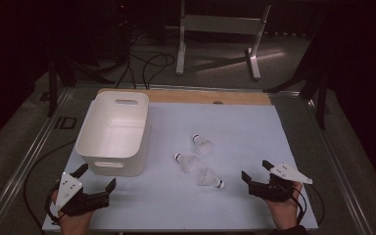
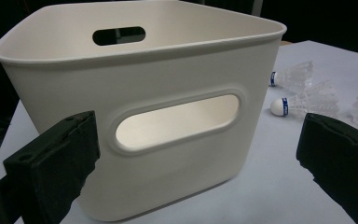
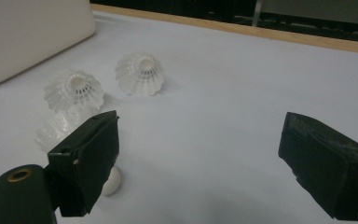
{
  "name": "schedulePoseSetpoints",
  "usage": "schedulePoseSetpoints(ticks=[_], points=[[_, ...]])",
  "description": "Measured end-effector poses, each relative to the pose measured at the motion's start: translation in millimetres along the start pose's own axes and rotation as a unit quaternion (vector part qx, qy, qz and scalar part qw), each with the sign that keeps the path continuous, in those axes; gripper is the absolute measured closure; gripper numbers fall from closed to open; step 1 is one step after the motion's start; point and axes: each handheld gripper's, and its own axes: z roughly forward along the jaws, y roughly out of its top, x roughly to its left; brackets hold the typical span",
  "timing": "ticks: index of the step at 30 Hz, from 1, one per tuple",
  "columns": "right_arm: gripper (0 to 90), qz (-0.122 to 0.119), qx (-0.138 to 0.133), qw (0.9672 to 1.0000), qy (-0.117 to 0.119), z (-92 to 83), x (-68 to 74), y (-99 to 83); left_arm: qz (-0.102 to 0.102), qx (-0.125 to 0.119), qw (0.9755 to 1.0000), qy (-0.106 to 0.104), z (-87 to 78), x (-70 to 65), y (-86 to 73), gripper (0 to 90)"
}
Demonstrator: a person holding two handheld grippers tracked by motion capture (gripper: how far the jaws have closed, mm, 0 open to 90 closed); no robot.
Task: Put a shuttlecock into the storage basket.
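Dim room, pale table (image 1: 176, 210) lit from above. Three shuttlecocks (image 1: 188, 162) are seen lying loose mid-table, just right of the white bin (image 1: 113, 134), which looks empty; nothing judged sorted yet. Left gripper (image 1: 96, 177) is held low beside the bin, jaws wide. Right gripper (image 1: 256, 171) is rested near the closest shuttlecock (image 1: 210, 178), jaws wide, empty.

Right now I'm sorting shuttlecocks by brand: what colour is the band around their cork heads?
Blue, on a white cork head of a shuttlecock; the left gripper view shows it best.
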Motion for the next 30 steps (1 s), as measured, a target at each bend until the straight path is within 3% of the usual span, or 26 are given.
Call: schedulePoseSetpoints(ticks=[7, 11, 19, 30], points=[[9.7, -0.01, -0.009, 0.9999, -0.009, -1.5, 2.5, 12.9, 0.004, 0.002, 1.0, 0.004, -0.5, -1.3, 0.2, 0.0], [9.5, -0.009, -0.01, 0.9999, -0.003, 0.7, 6.0, 19.2, 0.0, -0.001, 1.0, 0.007, -2.0, 0.7, -1.0, 0.0], [9.2, -0.014, -0.014, 0.9997, 0.012, 15.6, 23.1, 32.2, 0.0, -0.003, 1.0, 0.009, -4.1, 0.2, -2.0, 0.0], [8.7, -0.016, 0.0, 0.9998, 0.01, 28.4, 29.3, 48.4, -0.001, 0.006, 0.9999, 0.012, -2.1, 0.9, -3.8, 0.0]])
